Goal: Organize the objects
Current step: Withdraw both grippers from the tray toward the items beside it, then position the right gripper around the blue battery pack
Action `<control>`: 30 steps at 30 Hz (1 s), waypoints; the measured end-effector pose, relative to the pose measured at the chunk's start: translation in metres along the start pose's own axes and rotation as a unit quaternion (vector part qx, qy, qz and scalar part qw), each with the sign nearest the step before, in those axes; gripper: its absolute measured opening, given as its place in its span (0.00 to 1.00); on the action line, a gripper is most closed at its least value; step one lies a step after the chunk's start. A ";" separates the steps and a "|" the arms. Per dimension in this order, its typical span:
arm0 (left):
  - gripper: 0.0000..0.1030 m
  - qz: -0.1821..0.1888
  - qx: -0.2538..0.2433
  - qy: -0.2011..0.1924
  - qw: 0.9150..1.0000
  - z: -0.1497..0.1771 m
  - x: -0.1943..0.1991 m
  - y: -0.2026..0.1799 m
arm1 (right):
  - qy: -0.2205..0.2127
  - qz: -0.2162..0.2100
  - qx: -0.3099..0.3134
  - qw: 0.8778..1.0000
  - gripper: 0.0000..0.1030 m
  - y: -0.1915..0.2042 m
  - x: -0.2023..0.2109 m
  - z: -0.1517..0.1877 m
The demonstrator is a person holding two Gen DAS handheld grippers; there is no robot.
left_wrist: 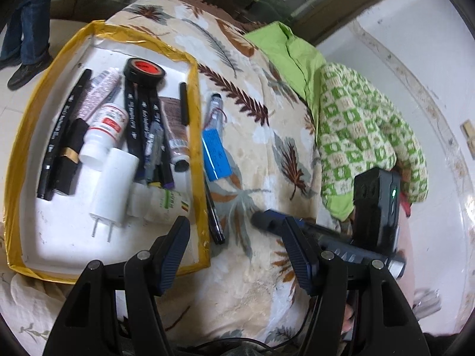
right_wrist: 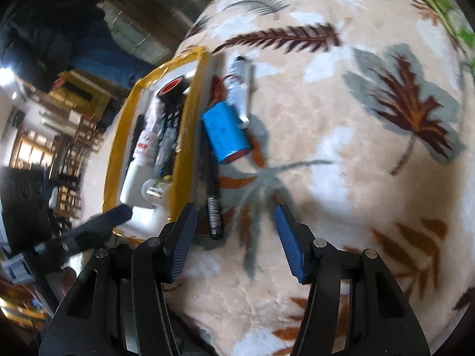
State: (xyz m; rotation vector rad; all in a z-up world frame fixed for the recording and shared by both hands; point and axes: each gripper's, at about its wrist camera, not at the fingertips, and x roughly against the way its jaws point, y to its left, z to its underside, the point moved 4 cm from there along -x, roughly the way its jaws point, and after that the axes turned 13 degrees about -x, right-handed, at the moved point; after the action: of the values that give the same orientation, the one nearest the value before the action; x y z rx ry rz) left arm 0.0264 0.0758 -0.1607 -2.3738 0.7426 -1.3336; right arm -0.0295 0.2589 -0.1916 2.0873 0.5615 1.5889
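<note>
1. Still outside the gold-edged tray: blue battery pack, small tube just beyond it, and black pen lying along the tray's right wall, all on the leaf-patterned blanket.
2. Left gripper: jaws wide, nothing between them, hovering over the tray's near corner.
3. Right gripper: jaws wide and empty, above the blanket, near the pen's closer end.
4. Battery pack: probably dense and stiff, with smooth slippery wrap; best taken across the short width at the middle, keeping clear of the red wire at its far end.
5. Pen: light, stiff, likely to roll; best pinched at mid-length across the barrel.
6. Soft blanket underneath: likely to give way, so a slightly deep approach seems necessary.
</note>
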 end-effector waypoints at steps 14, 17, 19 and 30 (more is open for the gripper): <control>0.62 -0.012 0.009 -0.045 0.999 -0.014 0.031 0.015 | 0.044 0.041 0.085 0.995 0.49 0.049 -0.046 0.008; 0.62 -0.011 0.008 -0.046 0.999 -0.015 0.032 0.015 | 0.049 0.038 0.112 0.992 0.49 0.065 -0.052 0.022; 0.62 -0.011 0.003 -0.048 0.999 -0.016 0.034 0.013 | 0.054 0.023 0.122 0.991 0.49 0.078 -0.053 0.029; 0.62 -0.016 -0.002 -0.058 0.998 -0.019 0.043 0.015 | 0.063 0.009 0.092 0.994 0.50 0.085 -0.053 0.034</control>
State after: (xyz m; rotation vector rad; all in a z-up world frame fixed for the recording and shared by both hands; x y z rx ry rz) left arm 0.0244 0.0382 -0.1295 -2.4530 0.6779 -1.1946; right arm -0.0065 0.1558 -0.1917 2.1381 0.7599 1.7479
